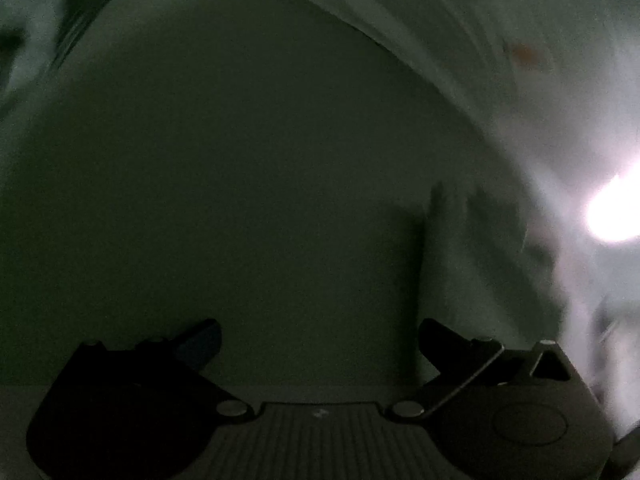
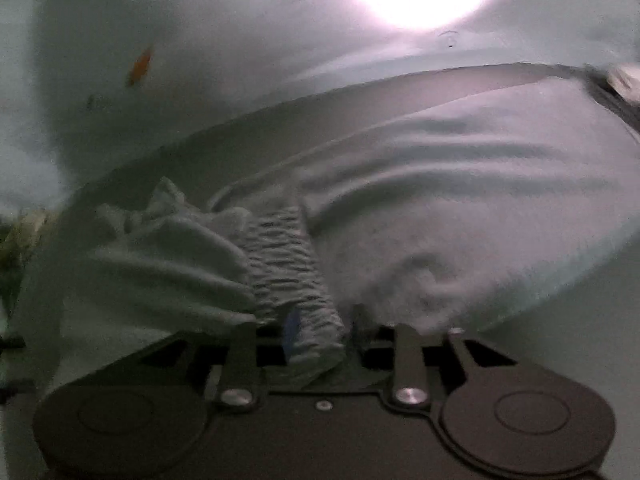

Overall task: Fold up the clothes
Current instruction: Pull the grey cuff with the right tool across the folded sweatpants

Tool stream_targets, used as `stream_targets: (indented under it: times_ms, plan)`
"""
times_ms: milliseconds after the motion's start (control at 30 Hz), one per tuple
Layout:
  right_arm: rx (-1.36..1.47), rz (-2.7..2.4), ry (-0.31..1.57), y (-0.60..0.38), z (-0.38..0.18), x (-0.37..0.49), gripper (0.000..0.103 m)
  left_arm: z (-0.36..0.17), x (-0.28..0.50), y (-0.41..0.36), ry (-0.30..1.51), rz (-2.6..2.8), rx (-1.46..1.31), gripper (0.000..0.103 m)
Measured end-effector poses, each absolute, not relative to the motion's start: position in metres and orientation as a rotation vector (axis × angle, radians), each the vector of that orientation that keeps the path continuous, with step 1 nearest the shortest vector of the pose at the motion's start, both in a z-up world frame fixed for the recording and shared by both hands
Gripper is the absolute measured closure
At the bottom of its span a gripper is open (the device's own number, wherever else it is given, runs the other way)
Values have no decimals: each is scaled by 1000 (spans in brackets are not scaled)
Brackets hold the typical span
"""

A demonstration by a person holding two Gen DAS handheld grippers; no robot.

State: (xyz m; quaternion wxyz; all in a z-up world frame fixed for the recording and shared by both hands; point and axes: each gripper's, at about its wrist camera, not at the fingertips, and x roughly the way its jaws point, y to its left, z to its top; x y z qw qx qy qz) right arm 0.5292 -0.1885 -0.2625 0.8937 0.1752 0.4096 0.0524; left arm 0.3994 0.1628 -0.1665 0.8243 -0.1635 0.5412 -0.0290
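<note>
Pinching ribbed cuff [image 2: 296, 280] — right gripper [image 2: 316, 332]; left gripper [image 1: 320, 340] fingers spread over garment [image 1: 240, 180].

- The pale green garment [image 2: 460, 184] lies spread across the white surface [image 2: 200, 60], blocking the whole middle ground ahead of the right gripper [image 2: 316, 344].
- Its ribbed cuff [image 2: 288, 264] and bunched sleeve [image 2: 168, 264] crowd the jaws — no gap there.
- Bare surface lies beyond the cloth's far edge.
- Dark cloth [image 1: 240, 200] fills nearly all the left wrist view.
</note>
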Motion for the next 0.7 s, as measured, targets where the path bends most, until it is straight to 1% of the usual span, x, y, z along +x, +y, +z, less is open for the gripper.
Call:
stream_targets:
  times_ms: [67,133,233,300,333,367,433,500,567,667,700]
  plan:
    - [404,108,840,-192,-260,530,64,-171,398,123,1169,-41,-68,0]
    - [413,114,818,-193,-254,531,63,-174,393,102,1141,3,37,0]
    - [438,146,764,-191,-243,536,61,-174,398,111,1152,46,-72,0]
    - [464,185,741,-190,-237,544,62,-174,413,105,1215,49,-38,0]
    - [462,204,736,-188,-235,548,64,-174,419,103,1243,56,-37,0]
    - [455,225,733,-186,-234,551,66,-173,426,104,1266,66,-67,0]
    - [451,264,742,-180,-233,560,81,-169,439,114,1280,63,-227,0]
    - [468,300,750,-174,-233,568,85,-165,450,126,1276,43,-436,0]
    - [478,341,745,-167,-230,577,85,-165,462,132,1272,30,-564,0]
    - [452,406,759,-150,-227,594,82,-169,476,120,1294,45,-474,0]
    - [432,426,772,-144,-228,600,77,-170,480,112,1306,55,-423,0]
